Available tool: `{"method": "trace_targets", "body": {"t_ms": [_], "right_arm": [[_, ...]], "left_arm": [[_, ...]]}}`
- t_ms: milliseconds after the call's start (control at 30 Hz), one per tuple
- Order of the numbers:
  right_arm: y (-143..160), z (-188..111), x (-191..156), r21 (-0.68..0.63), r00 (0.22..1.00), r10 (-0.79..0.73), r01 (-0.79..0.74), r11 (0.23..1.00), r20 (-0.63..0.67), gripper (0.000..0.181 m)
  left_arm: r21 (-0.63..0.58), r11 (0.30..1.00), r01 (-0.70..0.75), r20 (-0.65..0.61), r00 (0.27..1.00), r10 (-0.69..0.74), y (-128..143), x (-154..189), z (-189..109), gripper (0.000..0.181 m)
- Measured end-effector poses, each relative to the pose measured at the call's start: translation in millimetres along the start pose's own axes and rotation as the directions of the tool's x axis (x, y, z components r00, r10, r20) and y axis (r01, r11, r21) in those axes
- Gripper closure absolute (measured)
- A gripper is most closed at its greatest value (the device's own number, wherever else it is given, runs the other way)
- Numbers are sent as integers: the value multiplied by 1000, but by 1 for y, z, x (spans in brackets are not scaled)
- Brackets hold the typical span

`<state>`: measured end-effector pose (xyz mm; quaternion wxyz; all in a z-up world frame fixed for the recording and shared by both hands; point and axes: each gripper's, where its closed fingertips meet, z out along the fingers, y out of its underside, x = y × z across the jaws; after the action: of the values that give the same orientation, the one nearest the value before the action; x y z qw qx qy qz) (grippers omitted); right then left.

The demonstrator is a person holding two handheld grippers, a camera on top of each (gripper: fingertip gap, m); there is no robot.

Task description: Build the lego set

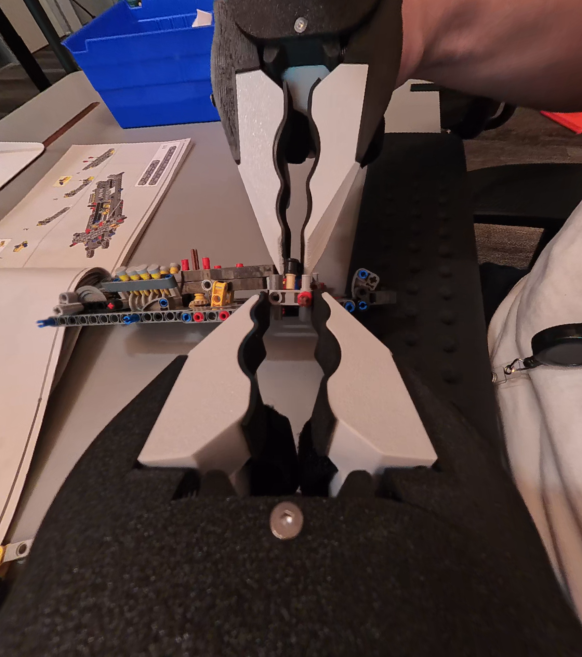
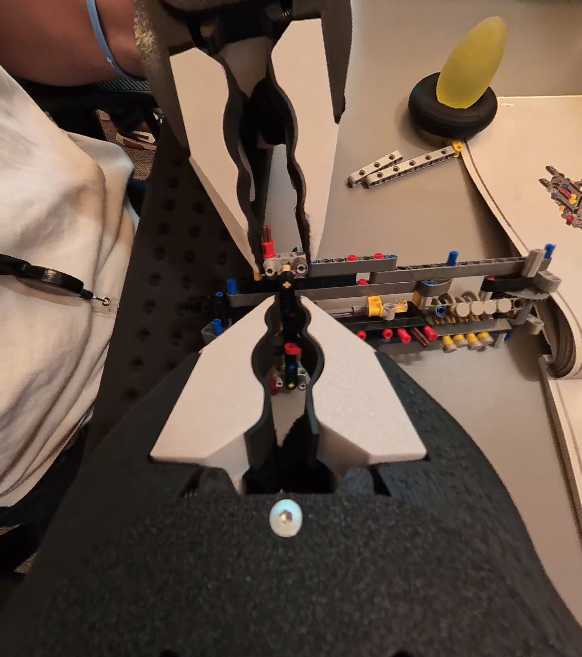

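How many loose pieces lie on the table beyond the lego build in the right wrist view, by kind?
Light grey holed plastic beams: 2
Black rubber tyre: 1
Translucent yellow cone: 1
Total: 4
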<state>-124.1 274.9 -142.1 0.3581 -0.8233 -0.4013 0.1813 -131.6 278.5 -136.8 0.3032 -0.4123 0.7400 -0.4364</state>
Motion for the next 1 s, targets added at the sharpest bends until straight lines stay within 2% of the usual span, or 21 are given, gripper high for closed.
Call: {"method": "trace_targets", "body": {"t_ms": [200, 333, 433, 833, 1000], "right_arm": [[4, 2, 1, -35, 1000, -5, 5, 999, -12, 175], [3, 1, -1, -31, 1000, -8, 9, 999, 17, 175], [2, -1, -1, -20, 997, -69, 69, 997, 21, 175], [9, -2, -3, -254, 999, -43, 45, 966, 15, 175], [10, 0, 2, -299, 998, -66, 56, 953, -23, 175]], "left_arm": [[-40, 999, -35, 30, 999, 37, 4, 0, 4, 159], [-23, 1000, -11, 12, 1000, 11, 3, 1, 4, 159], [-10, 1000, 7, -4, 1000, -7, 1, 1, 4, 159], [-64, 998, -16, 2, 1000, 16, 3, 4, 8, 159], [-79, 997, -10, 22, 1000, 12, 7, 0, 10, 159]]}}
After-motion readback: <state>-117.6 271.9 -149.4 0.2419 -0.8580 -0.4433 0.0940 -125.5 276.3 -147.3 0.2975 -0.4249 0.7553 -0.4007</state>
